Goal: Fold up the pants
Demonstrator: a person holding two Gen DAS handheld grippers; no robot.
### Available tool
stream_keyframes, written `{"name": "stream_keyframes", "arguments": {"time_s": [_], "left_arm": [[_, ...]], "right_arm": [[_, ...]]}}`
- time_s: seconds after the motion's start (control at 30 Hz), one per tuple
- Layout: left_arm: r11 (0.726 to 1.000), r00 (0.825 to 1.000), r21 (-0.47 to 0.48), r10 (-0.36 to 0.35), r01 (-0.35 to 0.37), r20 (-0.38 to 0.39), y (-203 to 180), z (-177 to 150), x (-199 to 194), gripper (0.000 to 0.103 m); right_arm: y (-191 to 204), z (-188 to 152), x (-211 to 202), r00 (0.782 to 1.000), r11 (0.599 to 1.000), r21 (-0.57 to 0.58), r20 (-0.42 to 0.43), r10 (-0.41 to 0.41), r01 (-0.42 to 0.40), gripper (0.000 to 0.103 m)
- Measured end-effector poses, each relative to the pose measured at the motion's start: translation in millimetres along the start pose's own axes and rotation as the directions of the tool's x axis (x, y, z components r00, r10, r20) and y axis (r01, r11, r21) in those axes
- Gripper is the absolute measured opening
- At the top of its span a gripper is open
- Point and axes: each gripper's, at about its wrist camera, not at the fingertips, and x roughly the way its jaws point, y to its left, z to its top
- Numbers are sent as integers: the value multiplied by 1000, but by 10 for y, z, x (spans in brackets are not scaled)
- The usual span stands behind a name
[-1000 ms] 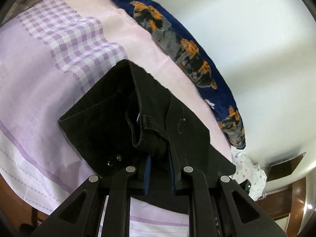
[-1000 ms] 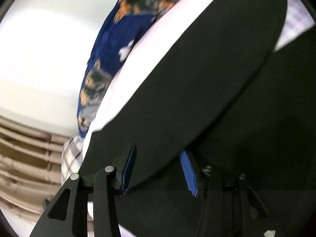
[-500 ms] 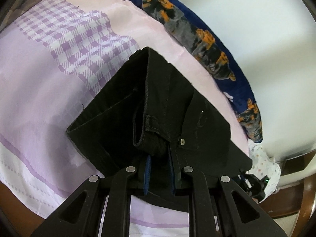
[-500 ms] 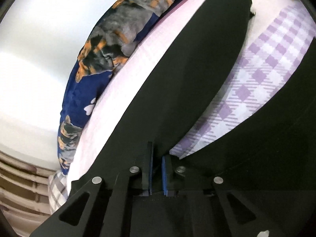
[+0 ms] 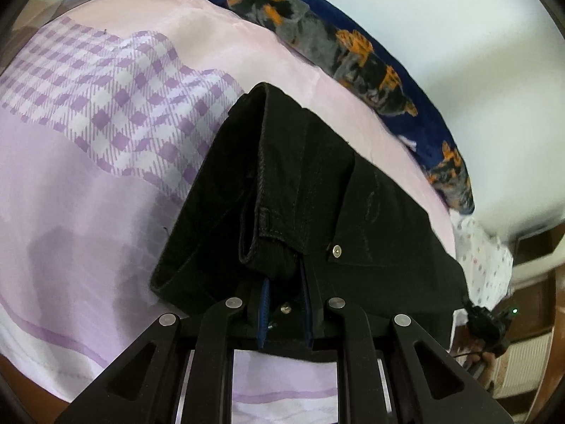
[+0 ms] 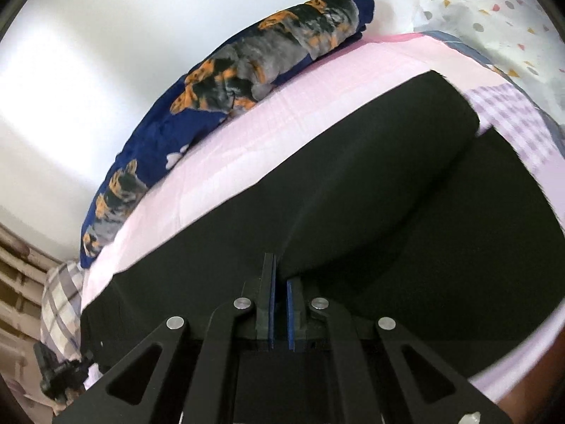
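Black pants [image 5: 310, 190] lie on a pink and purple bedsheet [image 5: 88, 183]. My left gripper [image 5: 284, 300] is shut on the thick waistband end, near a metal rivet [image 5: 338, 251], and holds it a little above the sheet. In the right wrist view the pants [image 6: 353, 190] spread wide across the sheet [image 6: 282, 120], one leg lying over the other. My right gripper [image 6: 279, 295] is shut on a fold of the black cloth, its blue pads nearly together.
A rolled navy blanket with orange and grey print [image 5: 353, 60] lies along the white wall behind the pants, also in the right wrist view [image 6: 219, 95]. A dotted white pillow [image 6: 494, 17] is at the bed's head. The other gripper [image 5: 487, 321] shows at the far right.
My right gripper has closed on the pants cloth and swung so more of the bed shows. My left gripper has lifted and drawn the waistband back, still shut on it.
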Motion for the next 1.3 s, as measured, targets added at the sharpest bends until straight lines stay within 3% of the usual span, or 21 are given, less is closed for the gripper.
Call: {"name": "stream_keyframes", "arguments": {"time_s": [0.33, 0.57, 0.8, 0.97, 1.07, 1.3], "left_arm": [[986, 996, 150, 76, -67, -56, 41, -51, -6, 16], [973, 990, 202, 124, -108, -68, 93, -106, -31, 16], [951, 984, 259, 180, -171, -10, -15, -180, -57, 21], [963, 986, 215, 168, -161, -15, -8, -187, -151, 27], [956, 981, 225, 192, -187, 1, -74, -251, -265, 28], [918, 973, 329, 184, -221, 140, -495, -481, -542, 28]], "right_arm": [[-61, -466, -255, 997, 999, -9, -70, -45, 44, 3], [-187, -694, -128, 987, 997, 20, -148, -65, 69, 3], [-337, -755, 53, 980, 996, 48, -190, -59, 69, 3], [-390, -768, 89, 980, 996, 77, -199, -30, 46, 4], [-430, -775, 99, 980, 993, 114, -200, 10, 14, 6], [-519, -751, 108, 978, 982, 184, -188, 88, -53, 10]]}}
